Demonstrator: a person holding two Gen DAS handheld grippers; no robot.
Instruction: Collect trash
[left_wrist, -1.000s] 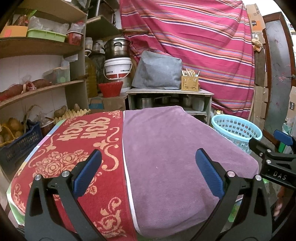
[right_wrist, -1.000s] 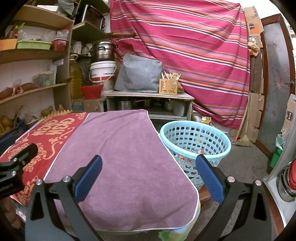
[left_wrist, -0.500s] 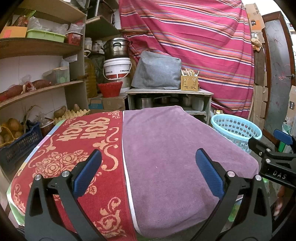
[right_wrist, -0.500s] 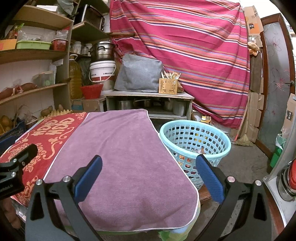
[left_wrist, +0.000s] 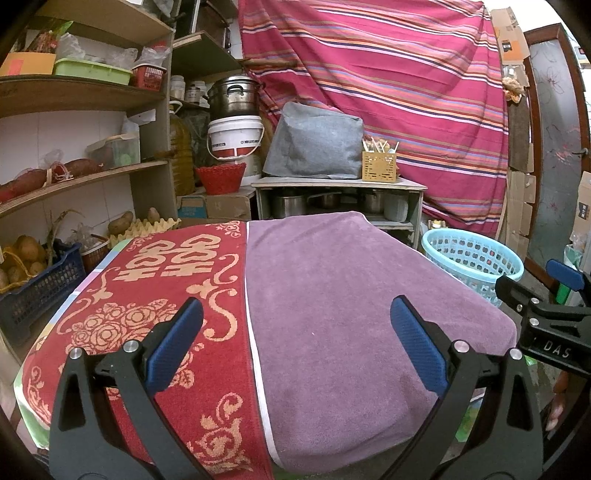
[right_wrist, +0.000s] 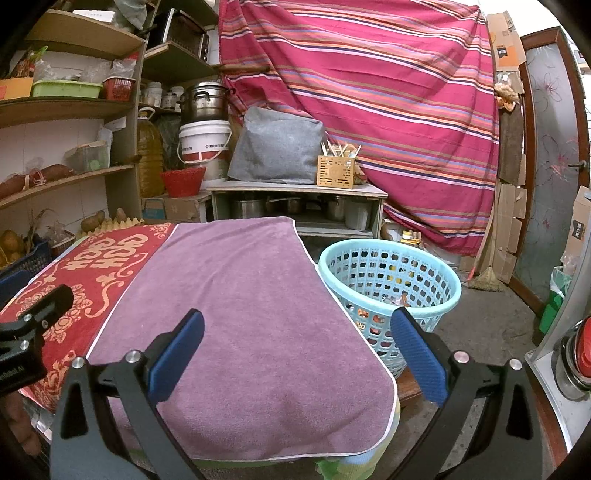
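Far left: curved wooden shelves (left_wrist: 74, 96) with tubs, bags and root vegetables; dark blue plastic crate (left_wrist: 40, 291) of potatoes beside the table.

Table: covered by a red towel with gold pattern (left_wrist: 147, 295) on its left half and a plain mauve towel (left_wrist: 351, 314) on its right half. No loose trash visible on either towel in either view.

Left gripper (left_wrist: 295, 343): black frame, blue pads, tongs spread wide, nothing between them; hovers over the near edge of the table, about the seam of the two towels.

Right gripper (right_wrist: 295, 347): same build, tongs spread wide and empty; hovers over the near right corner of the mauve towel.

Right of table: pale blue perforated plastic basket (right_wrist: 388, 254) on the floor, just beside the table edge. Wrappers and scraps (right_wrist: 373, 317) lie in its bottom, seen through the holes.

Judgement: collection looks finished or nearly so. Trash sits in the basket; nothing left on the table top as far as shown. Floor areas mostly hidden, so cannot rule out remaining pieces.
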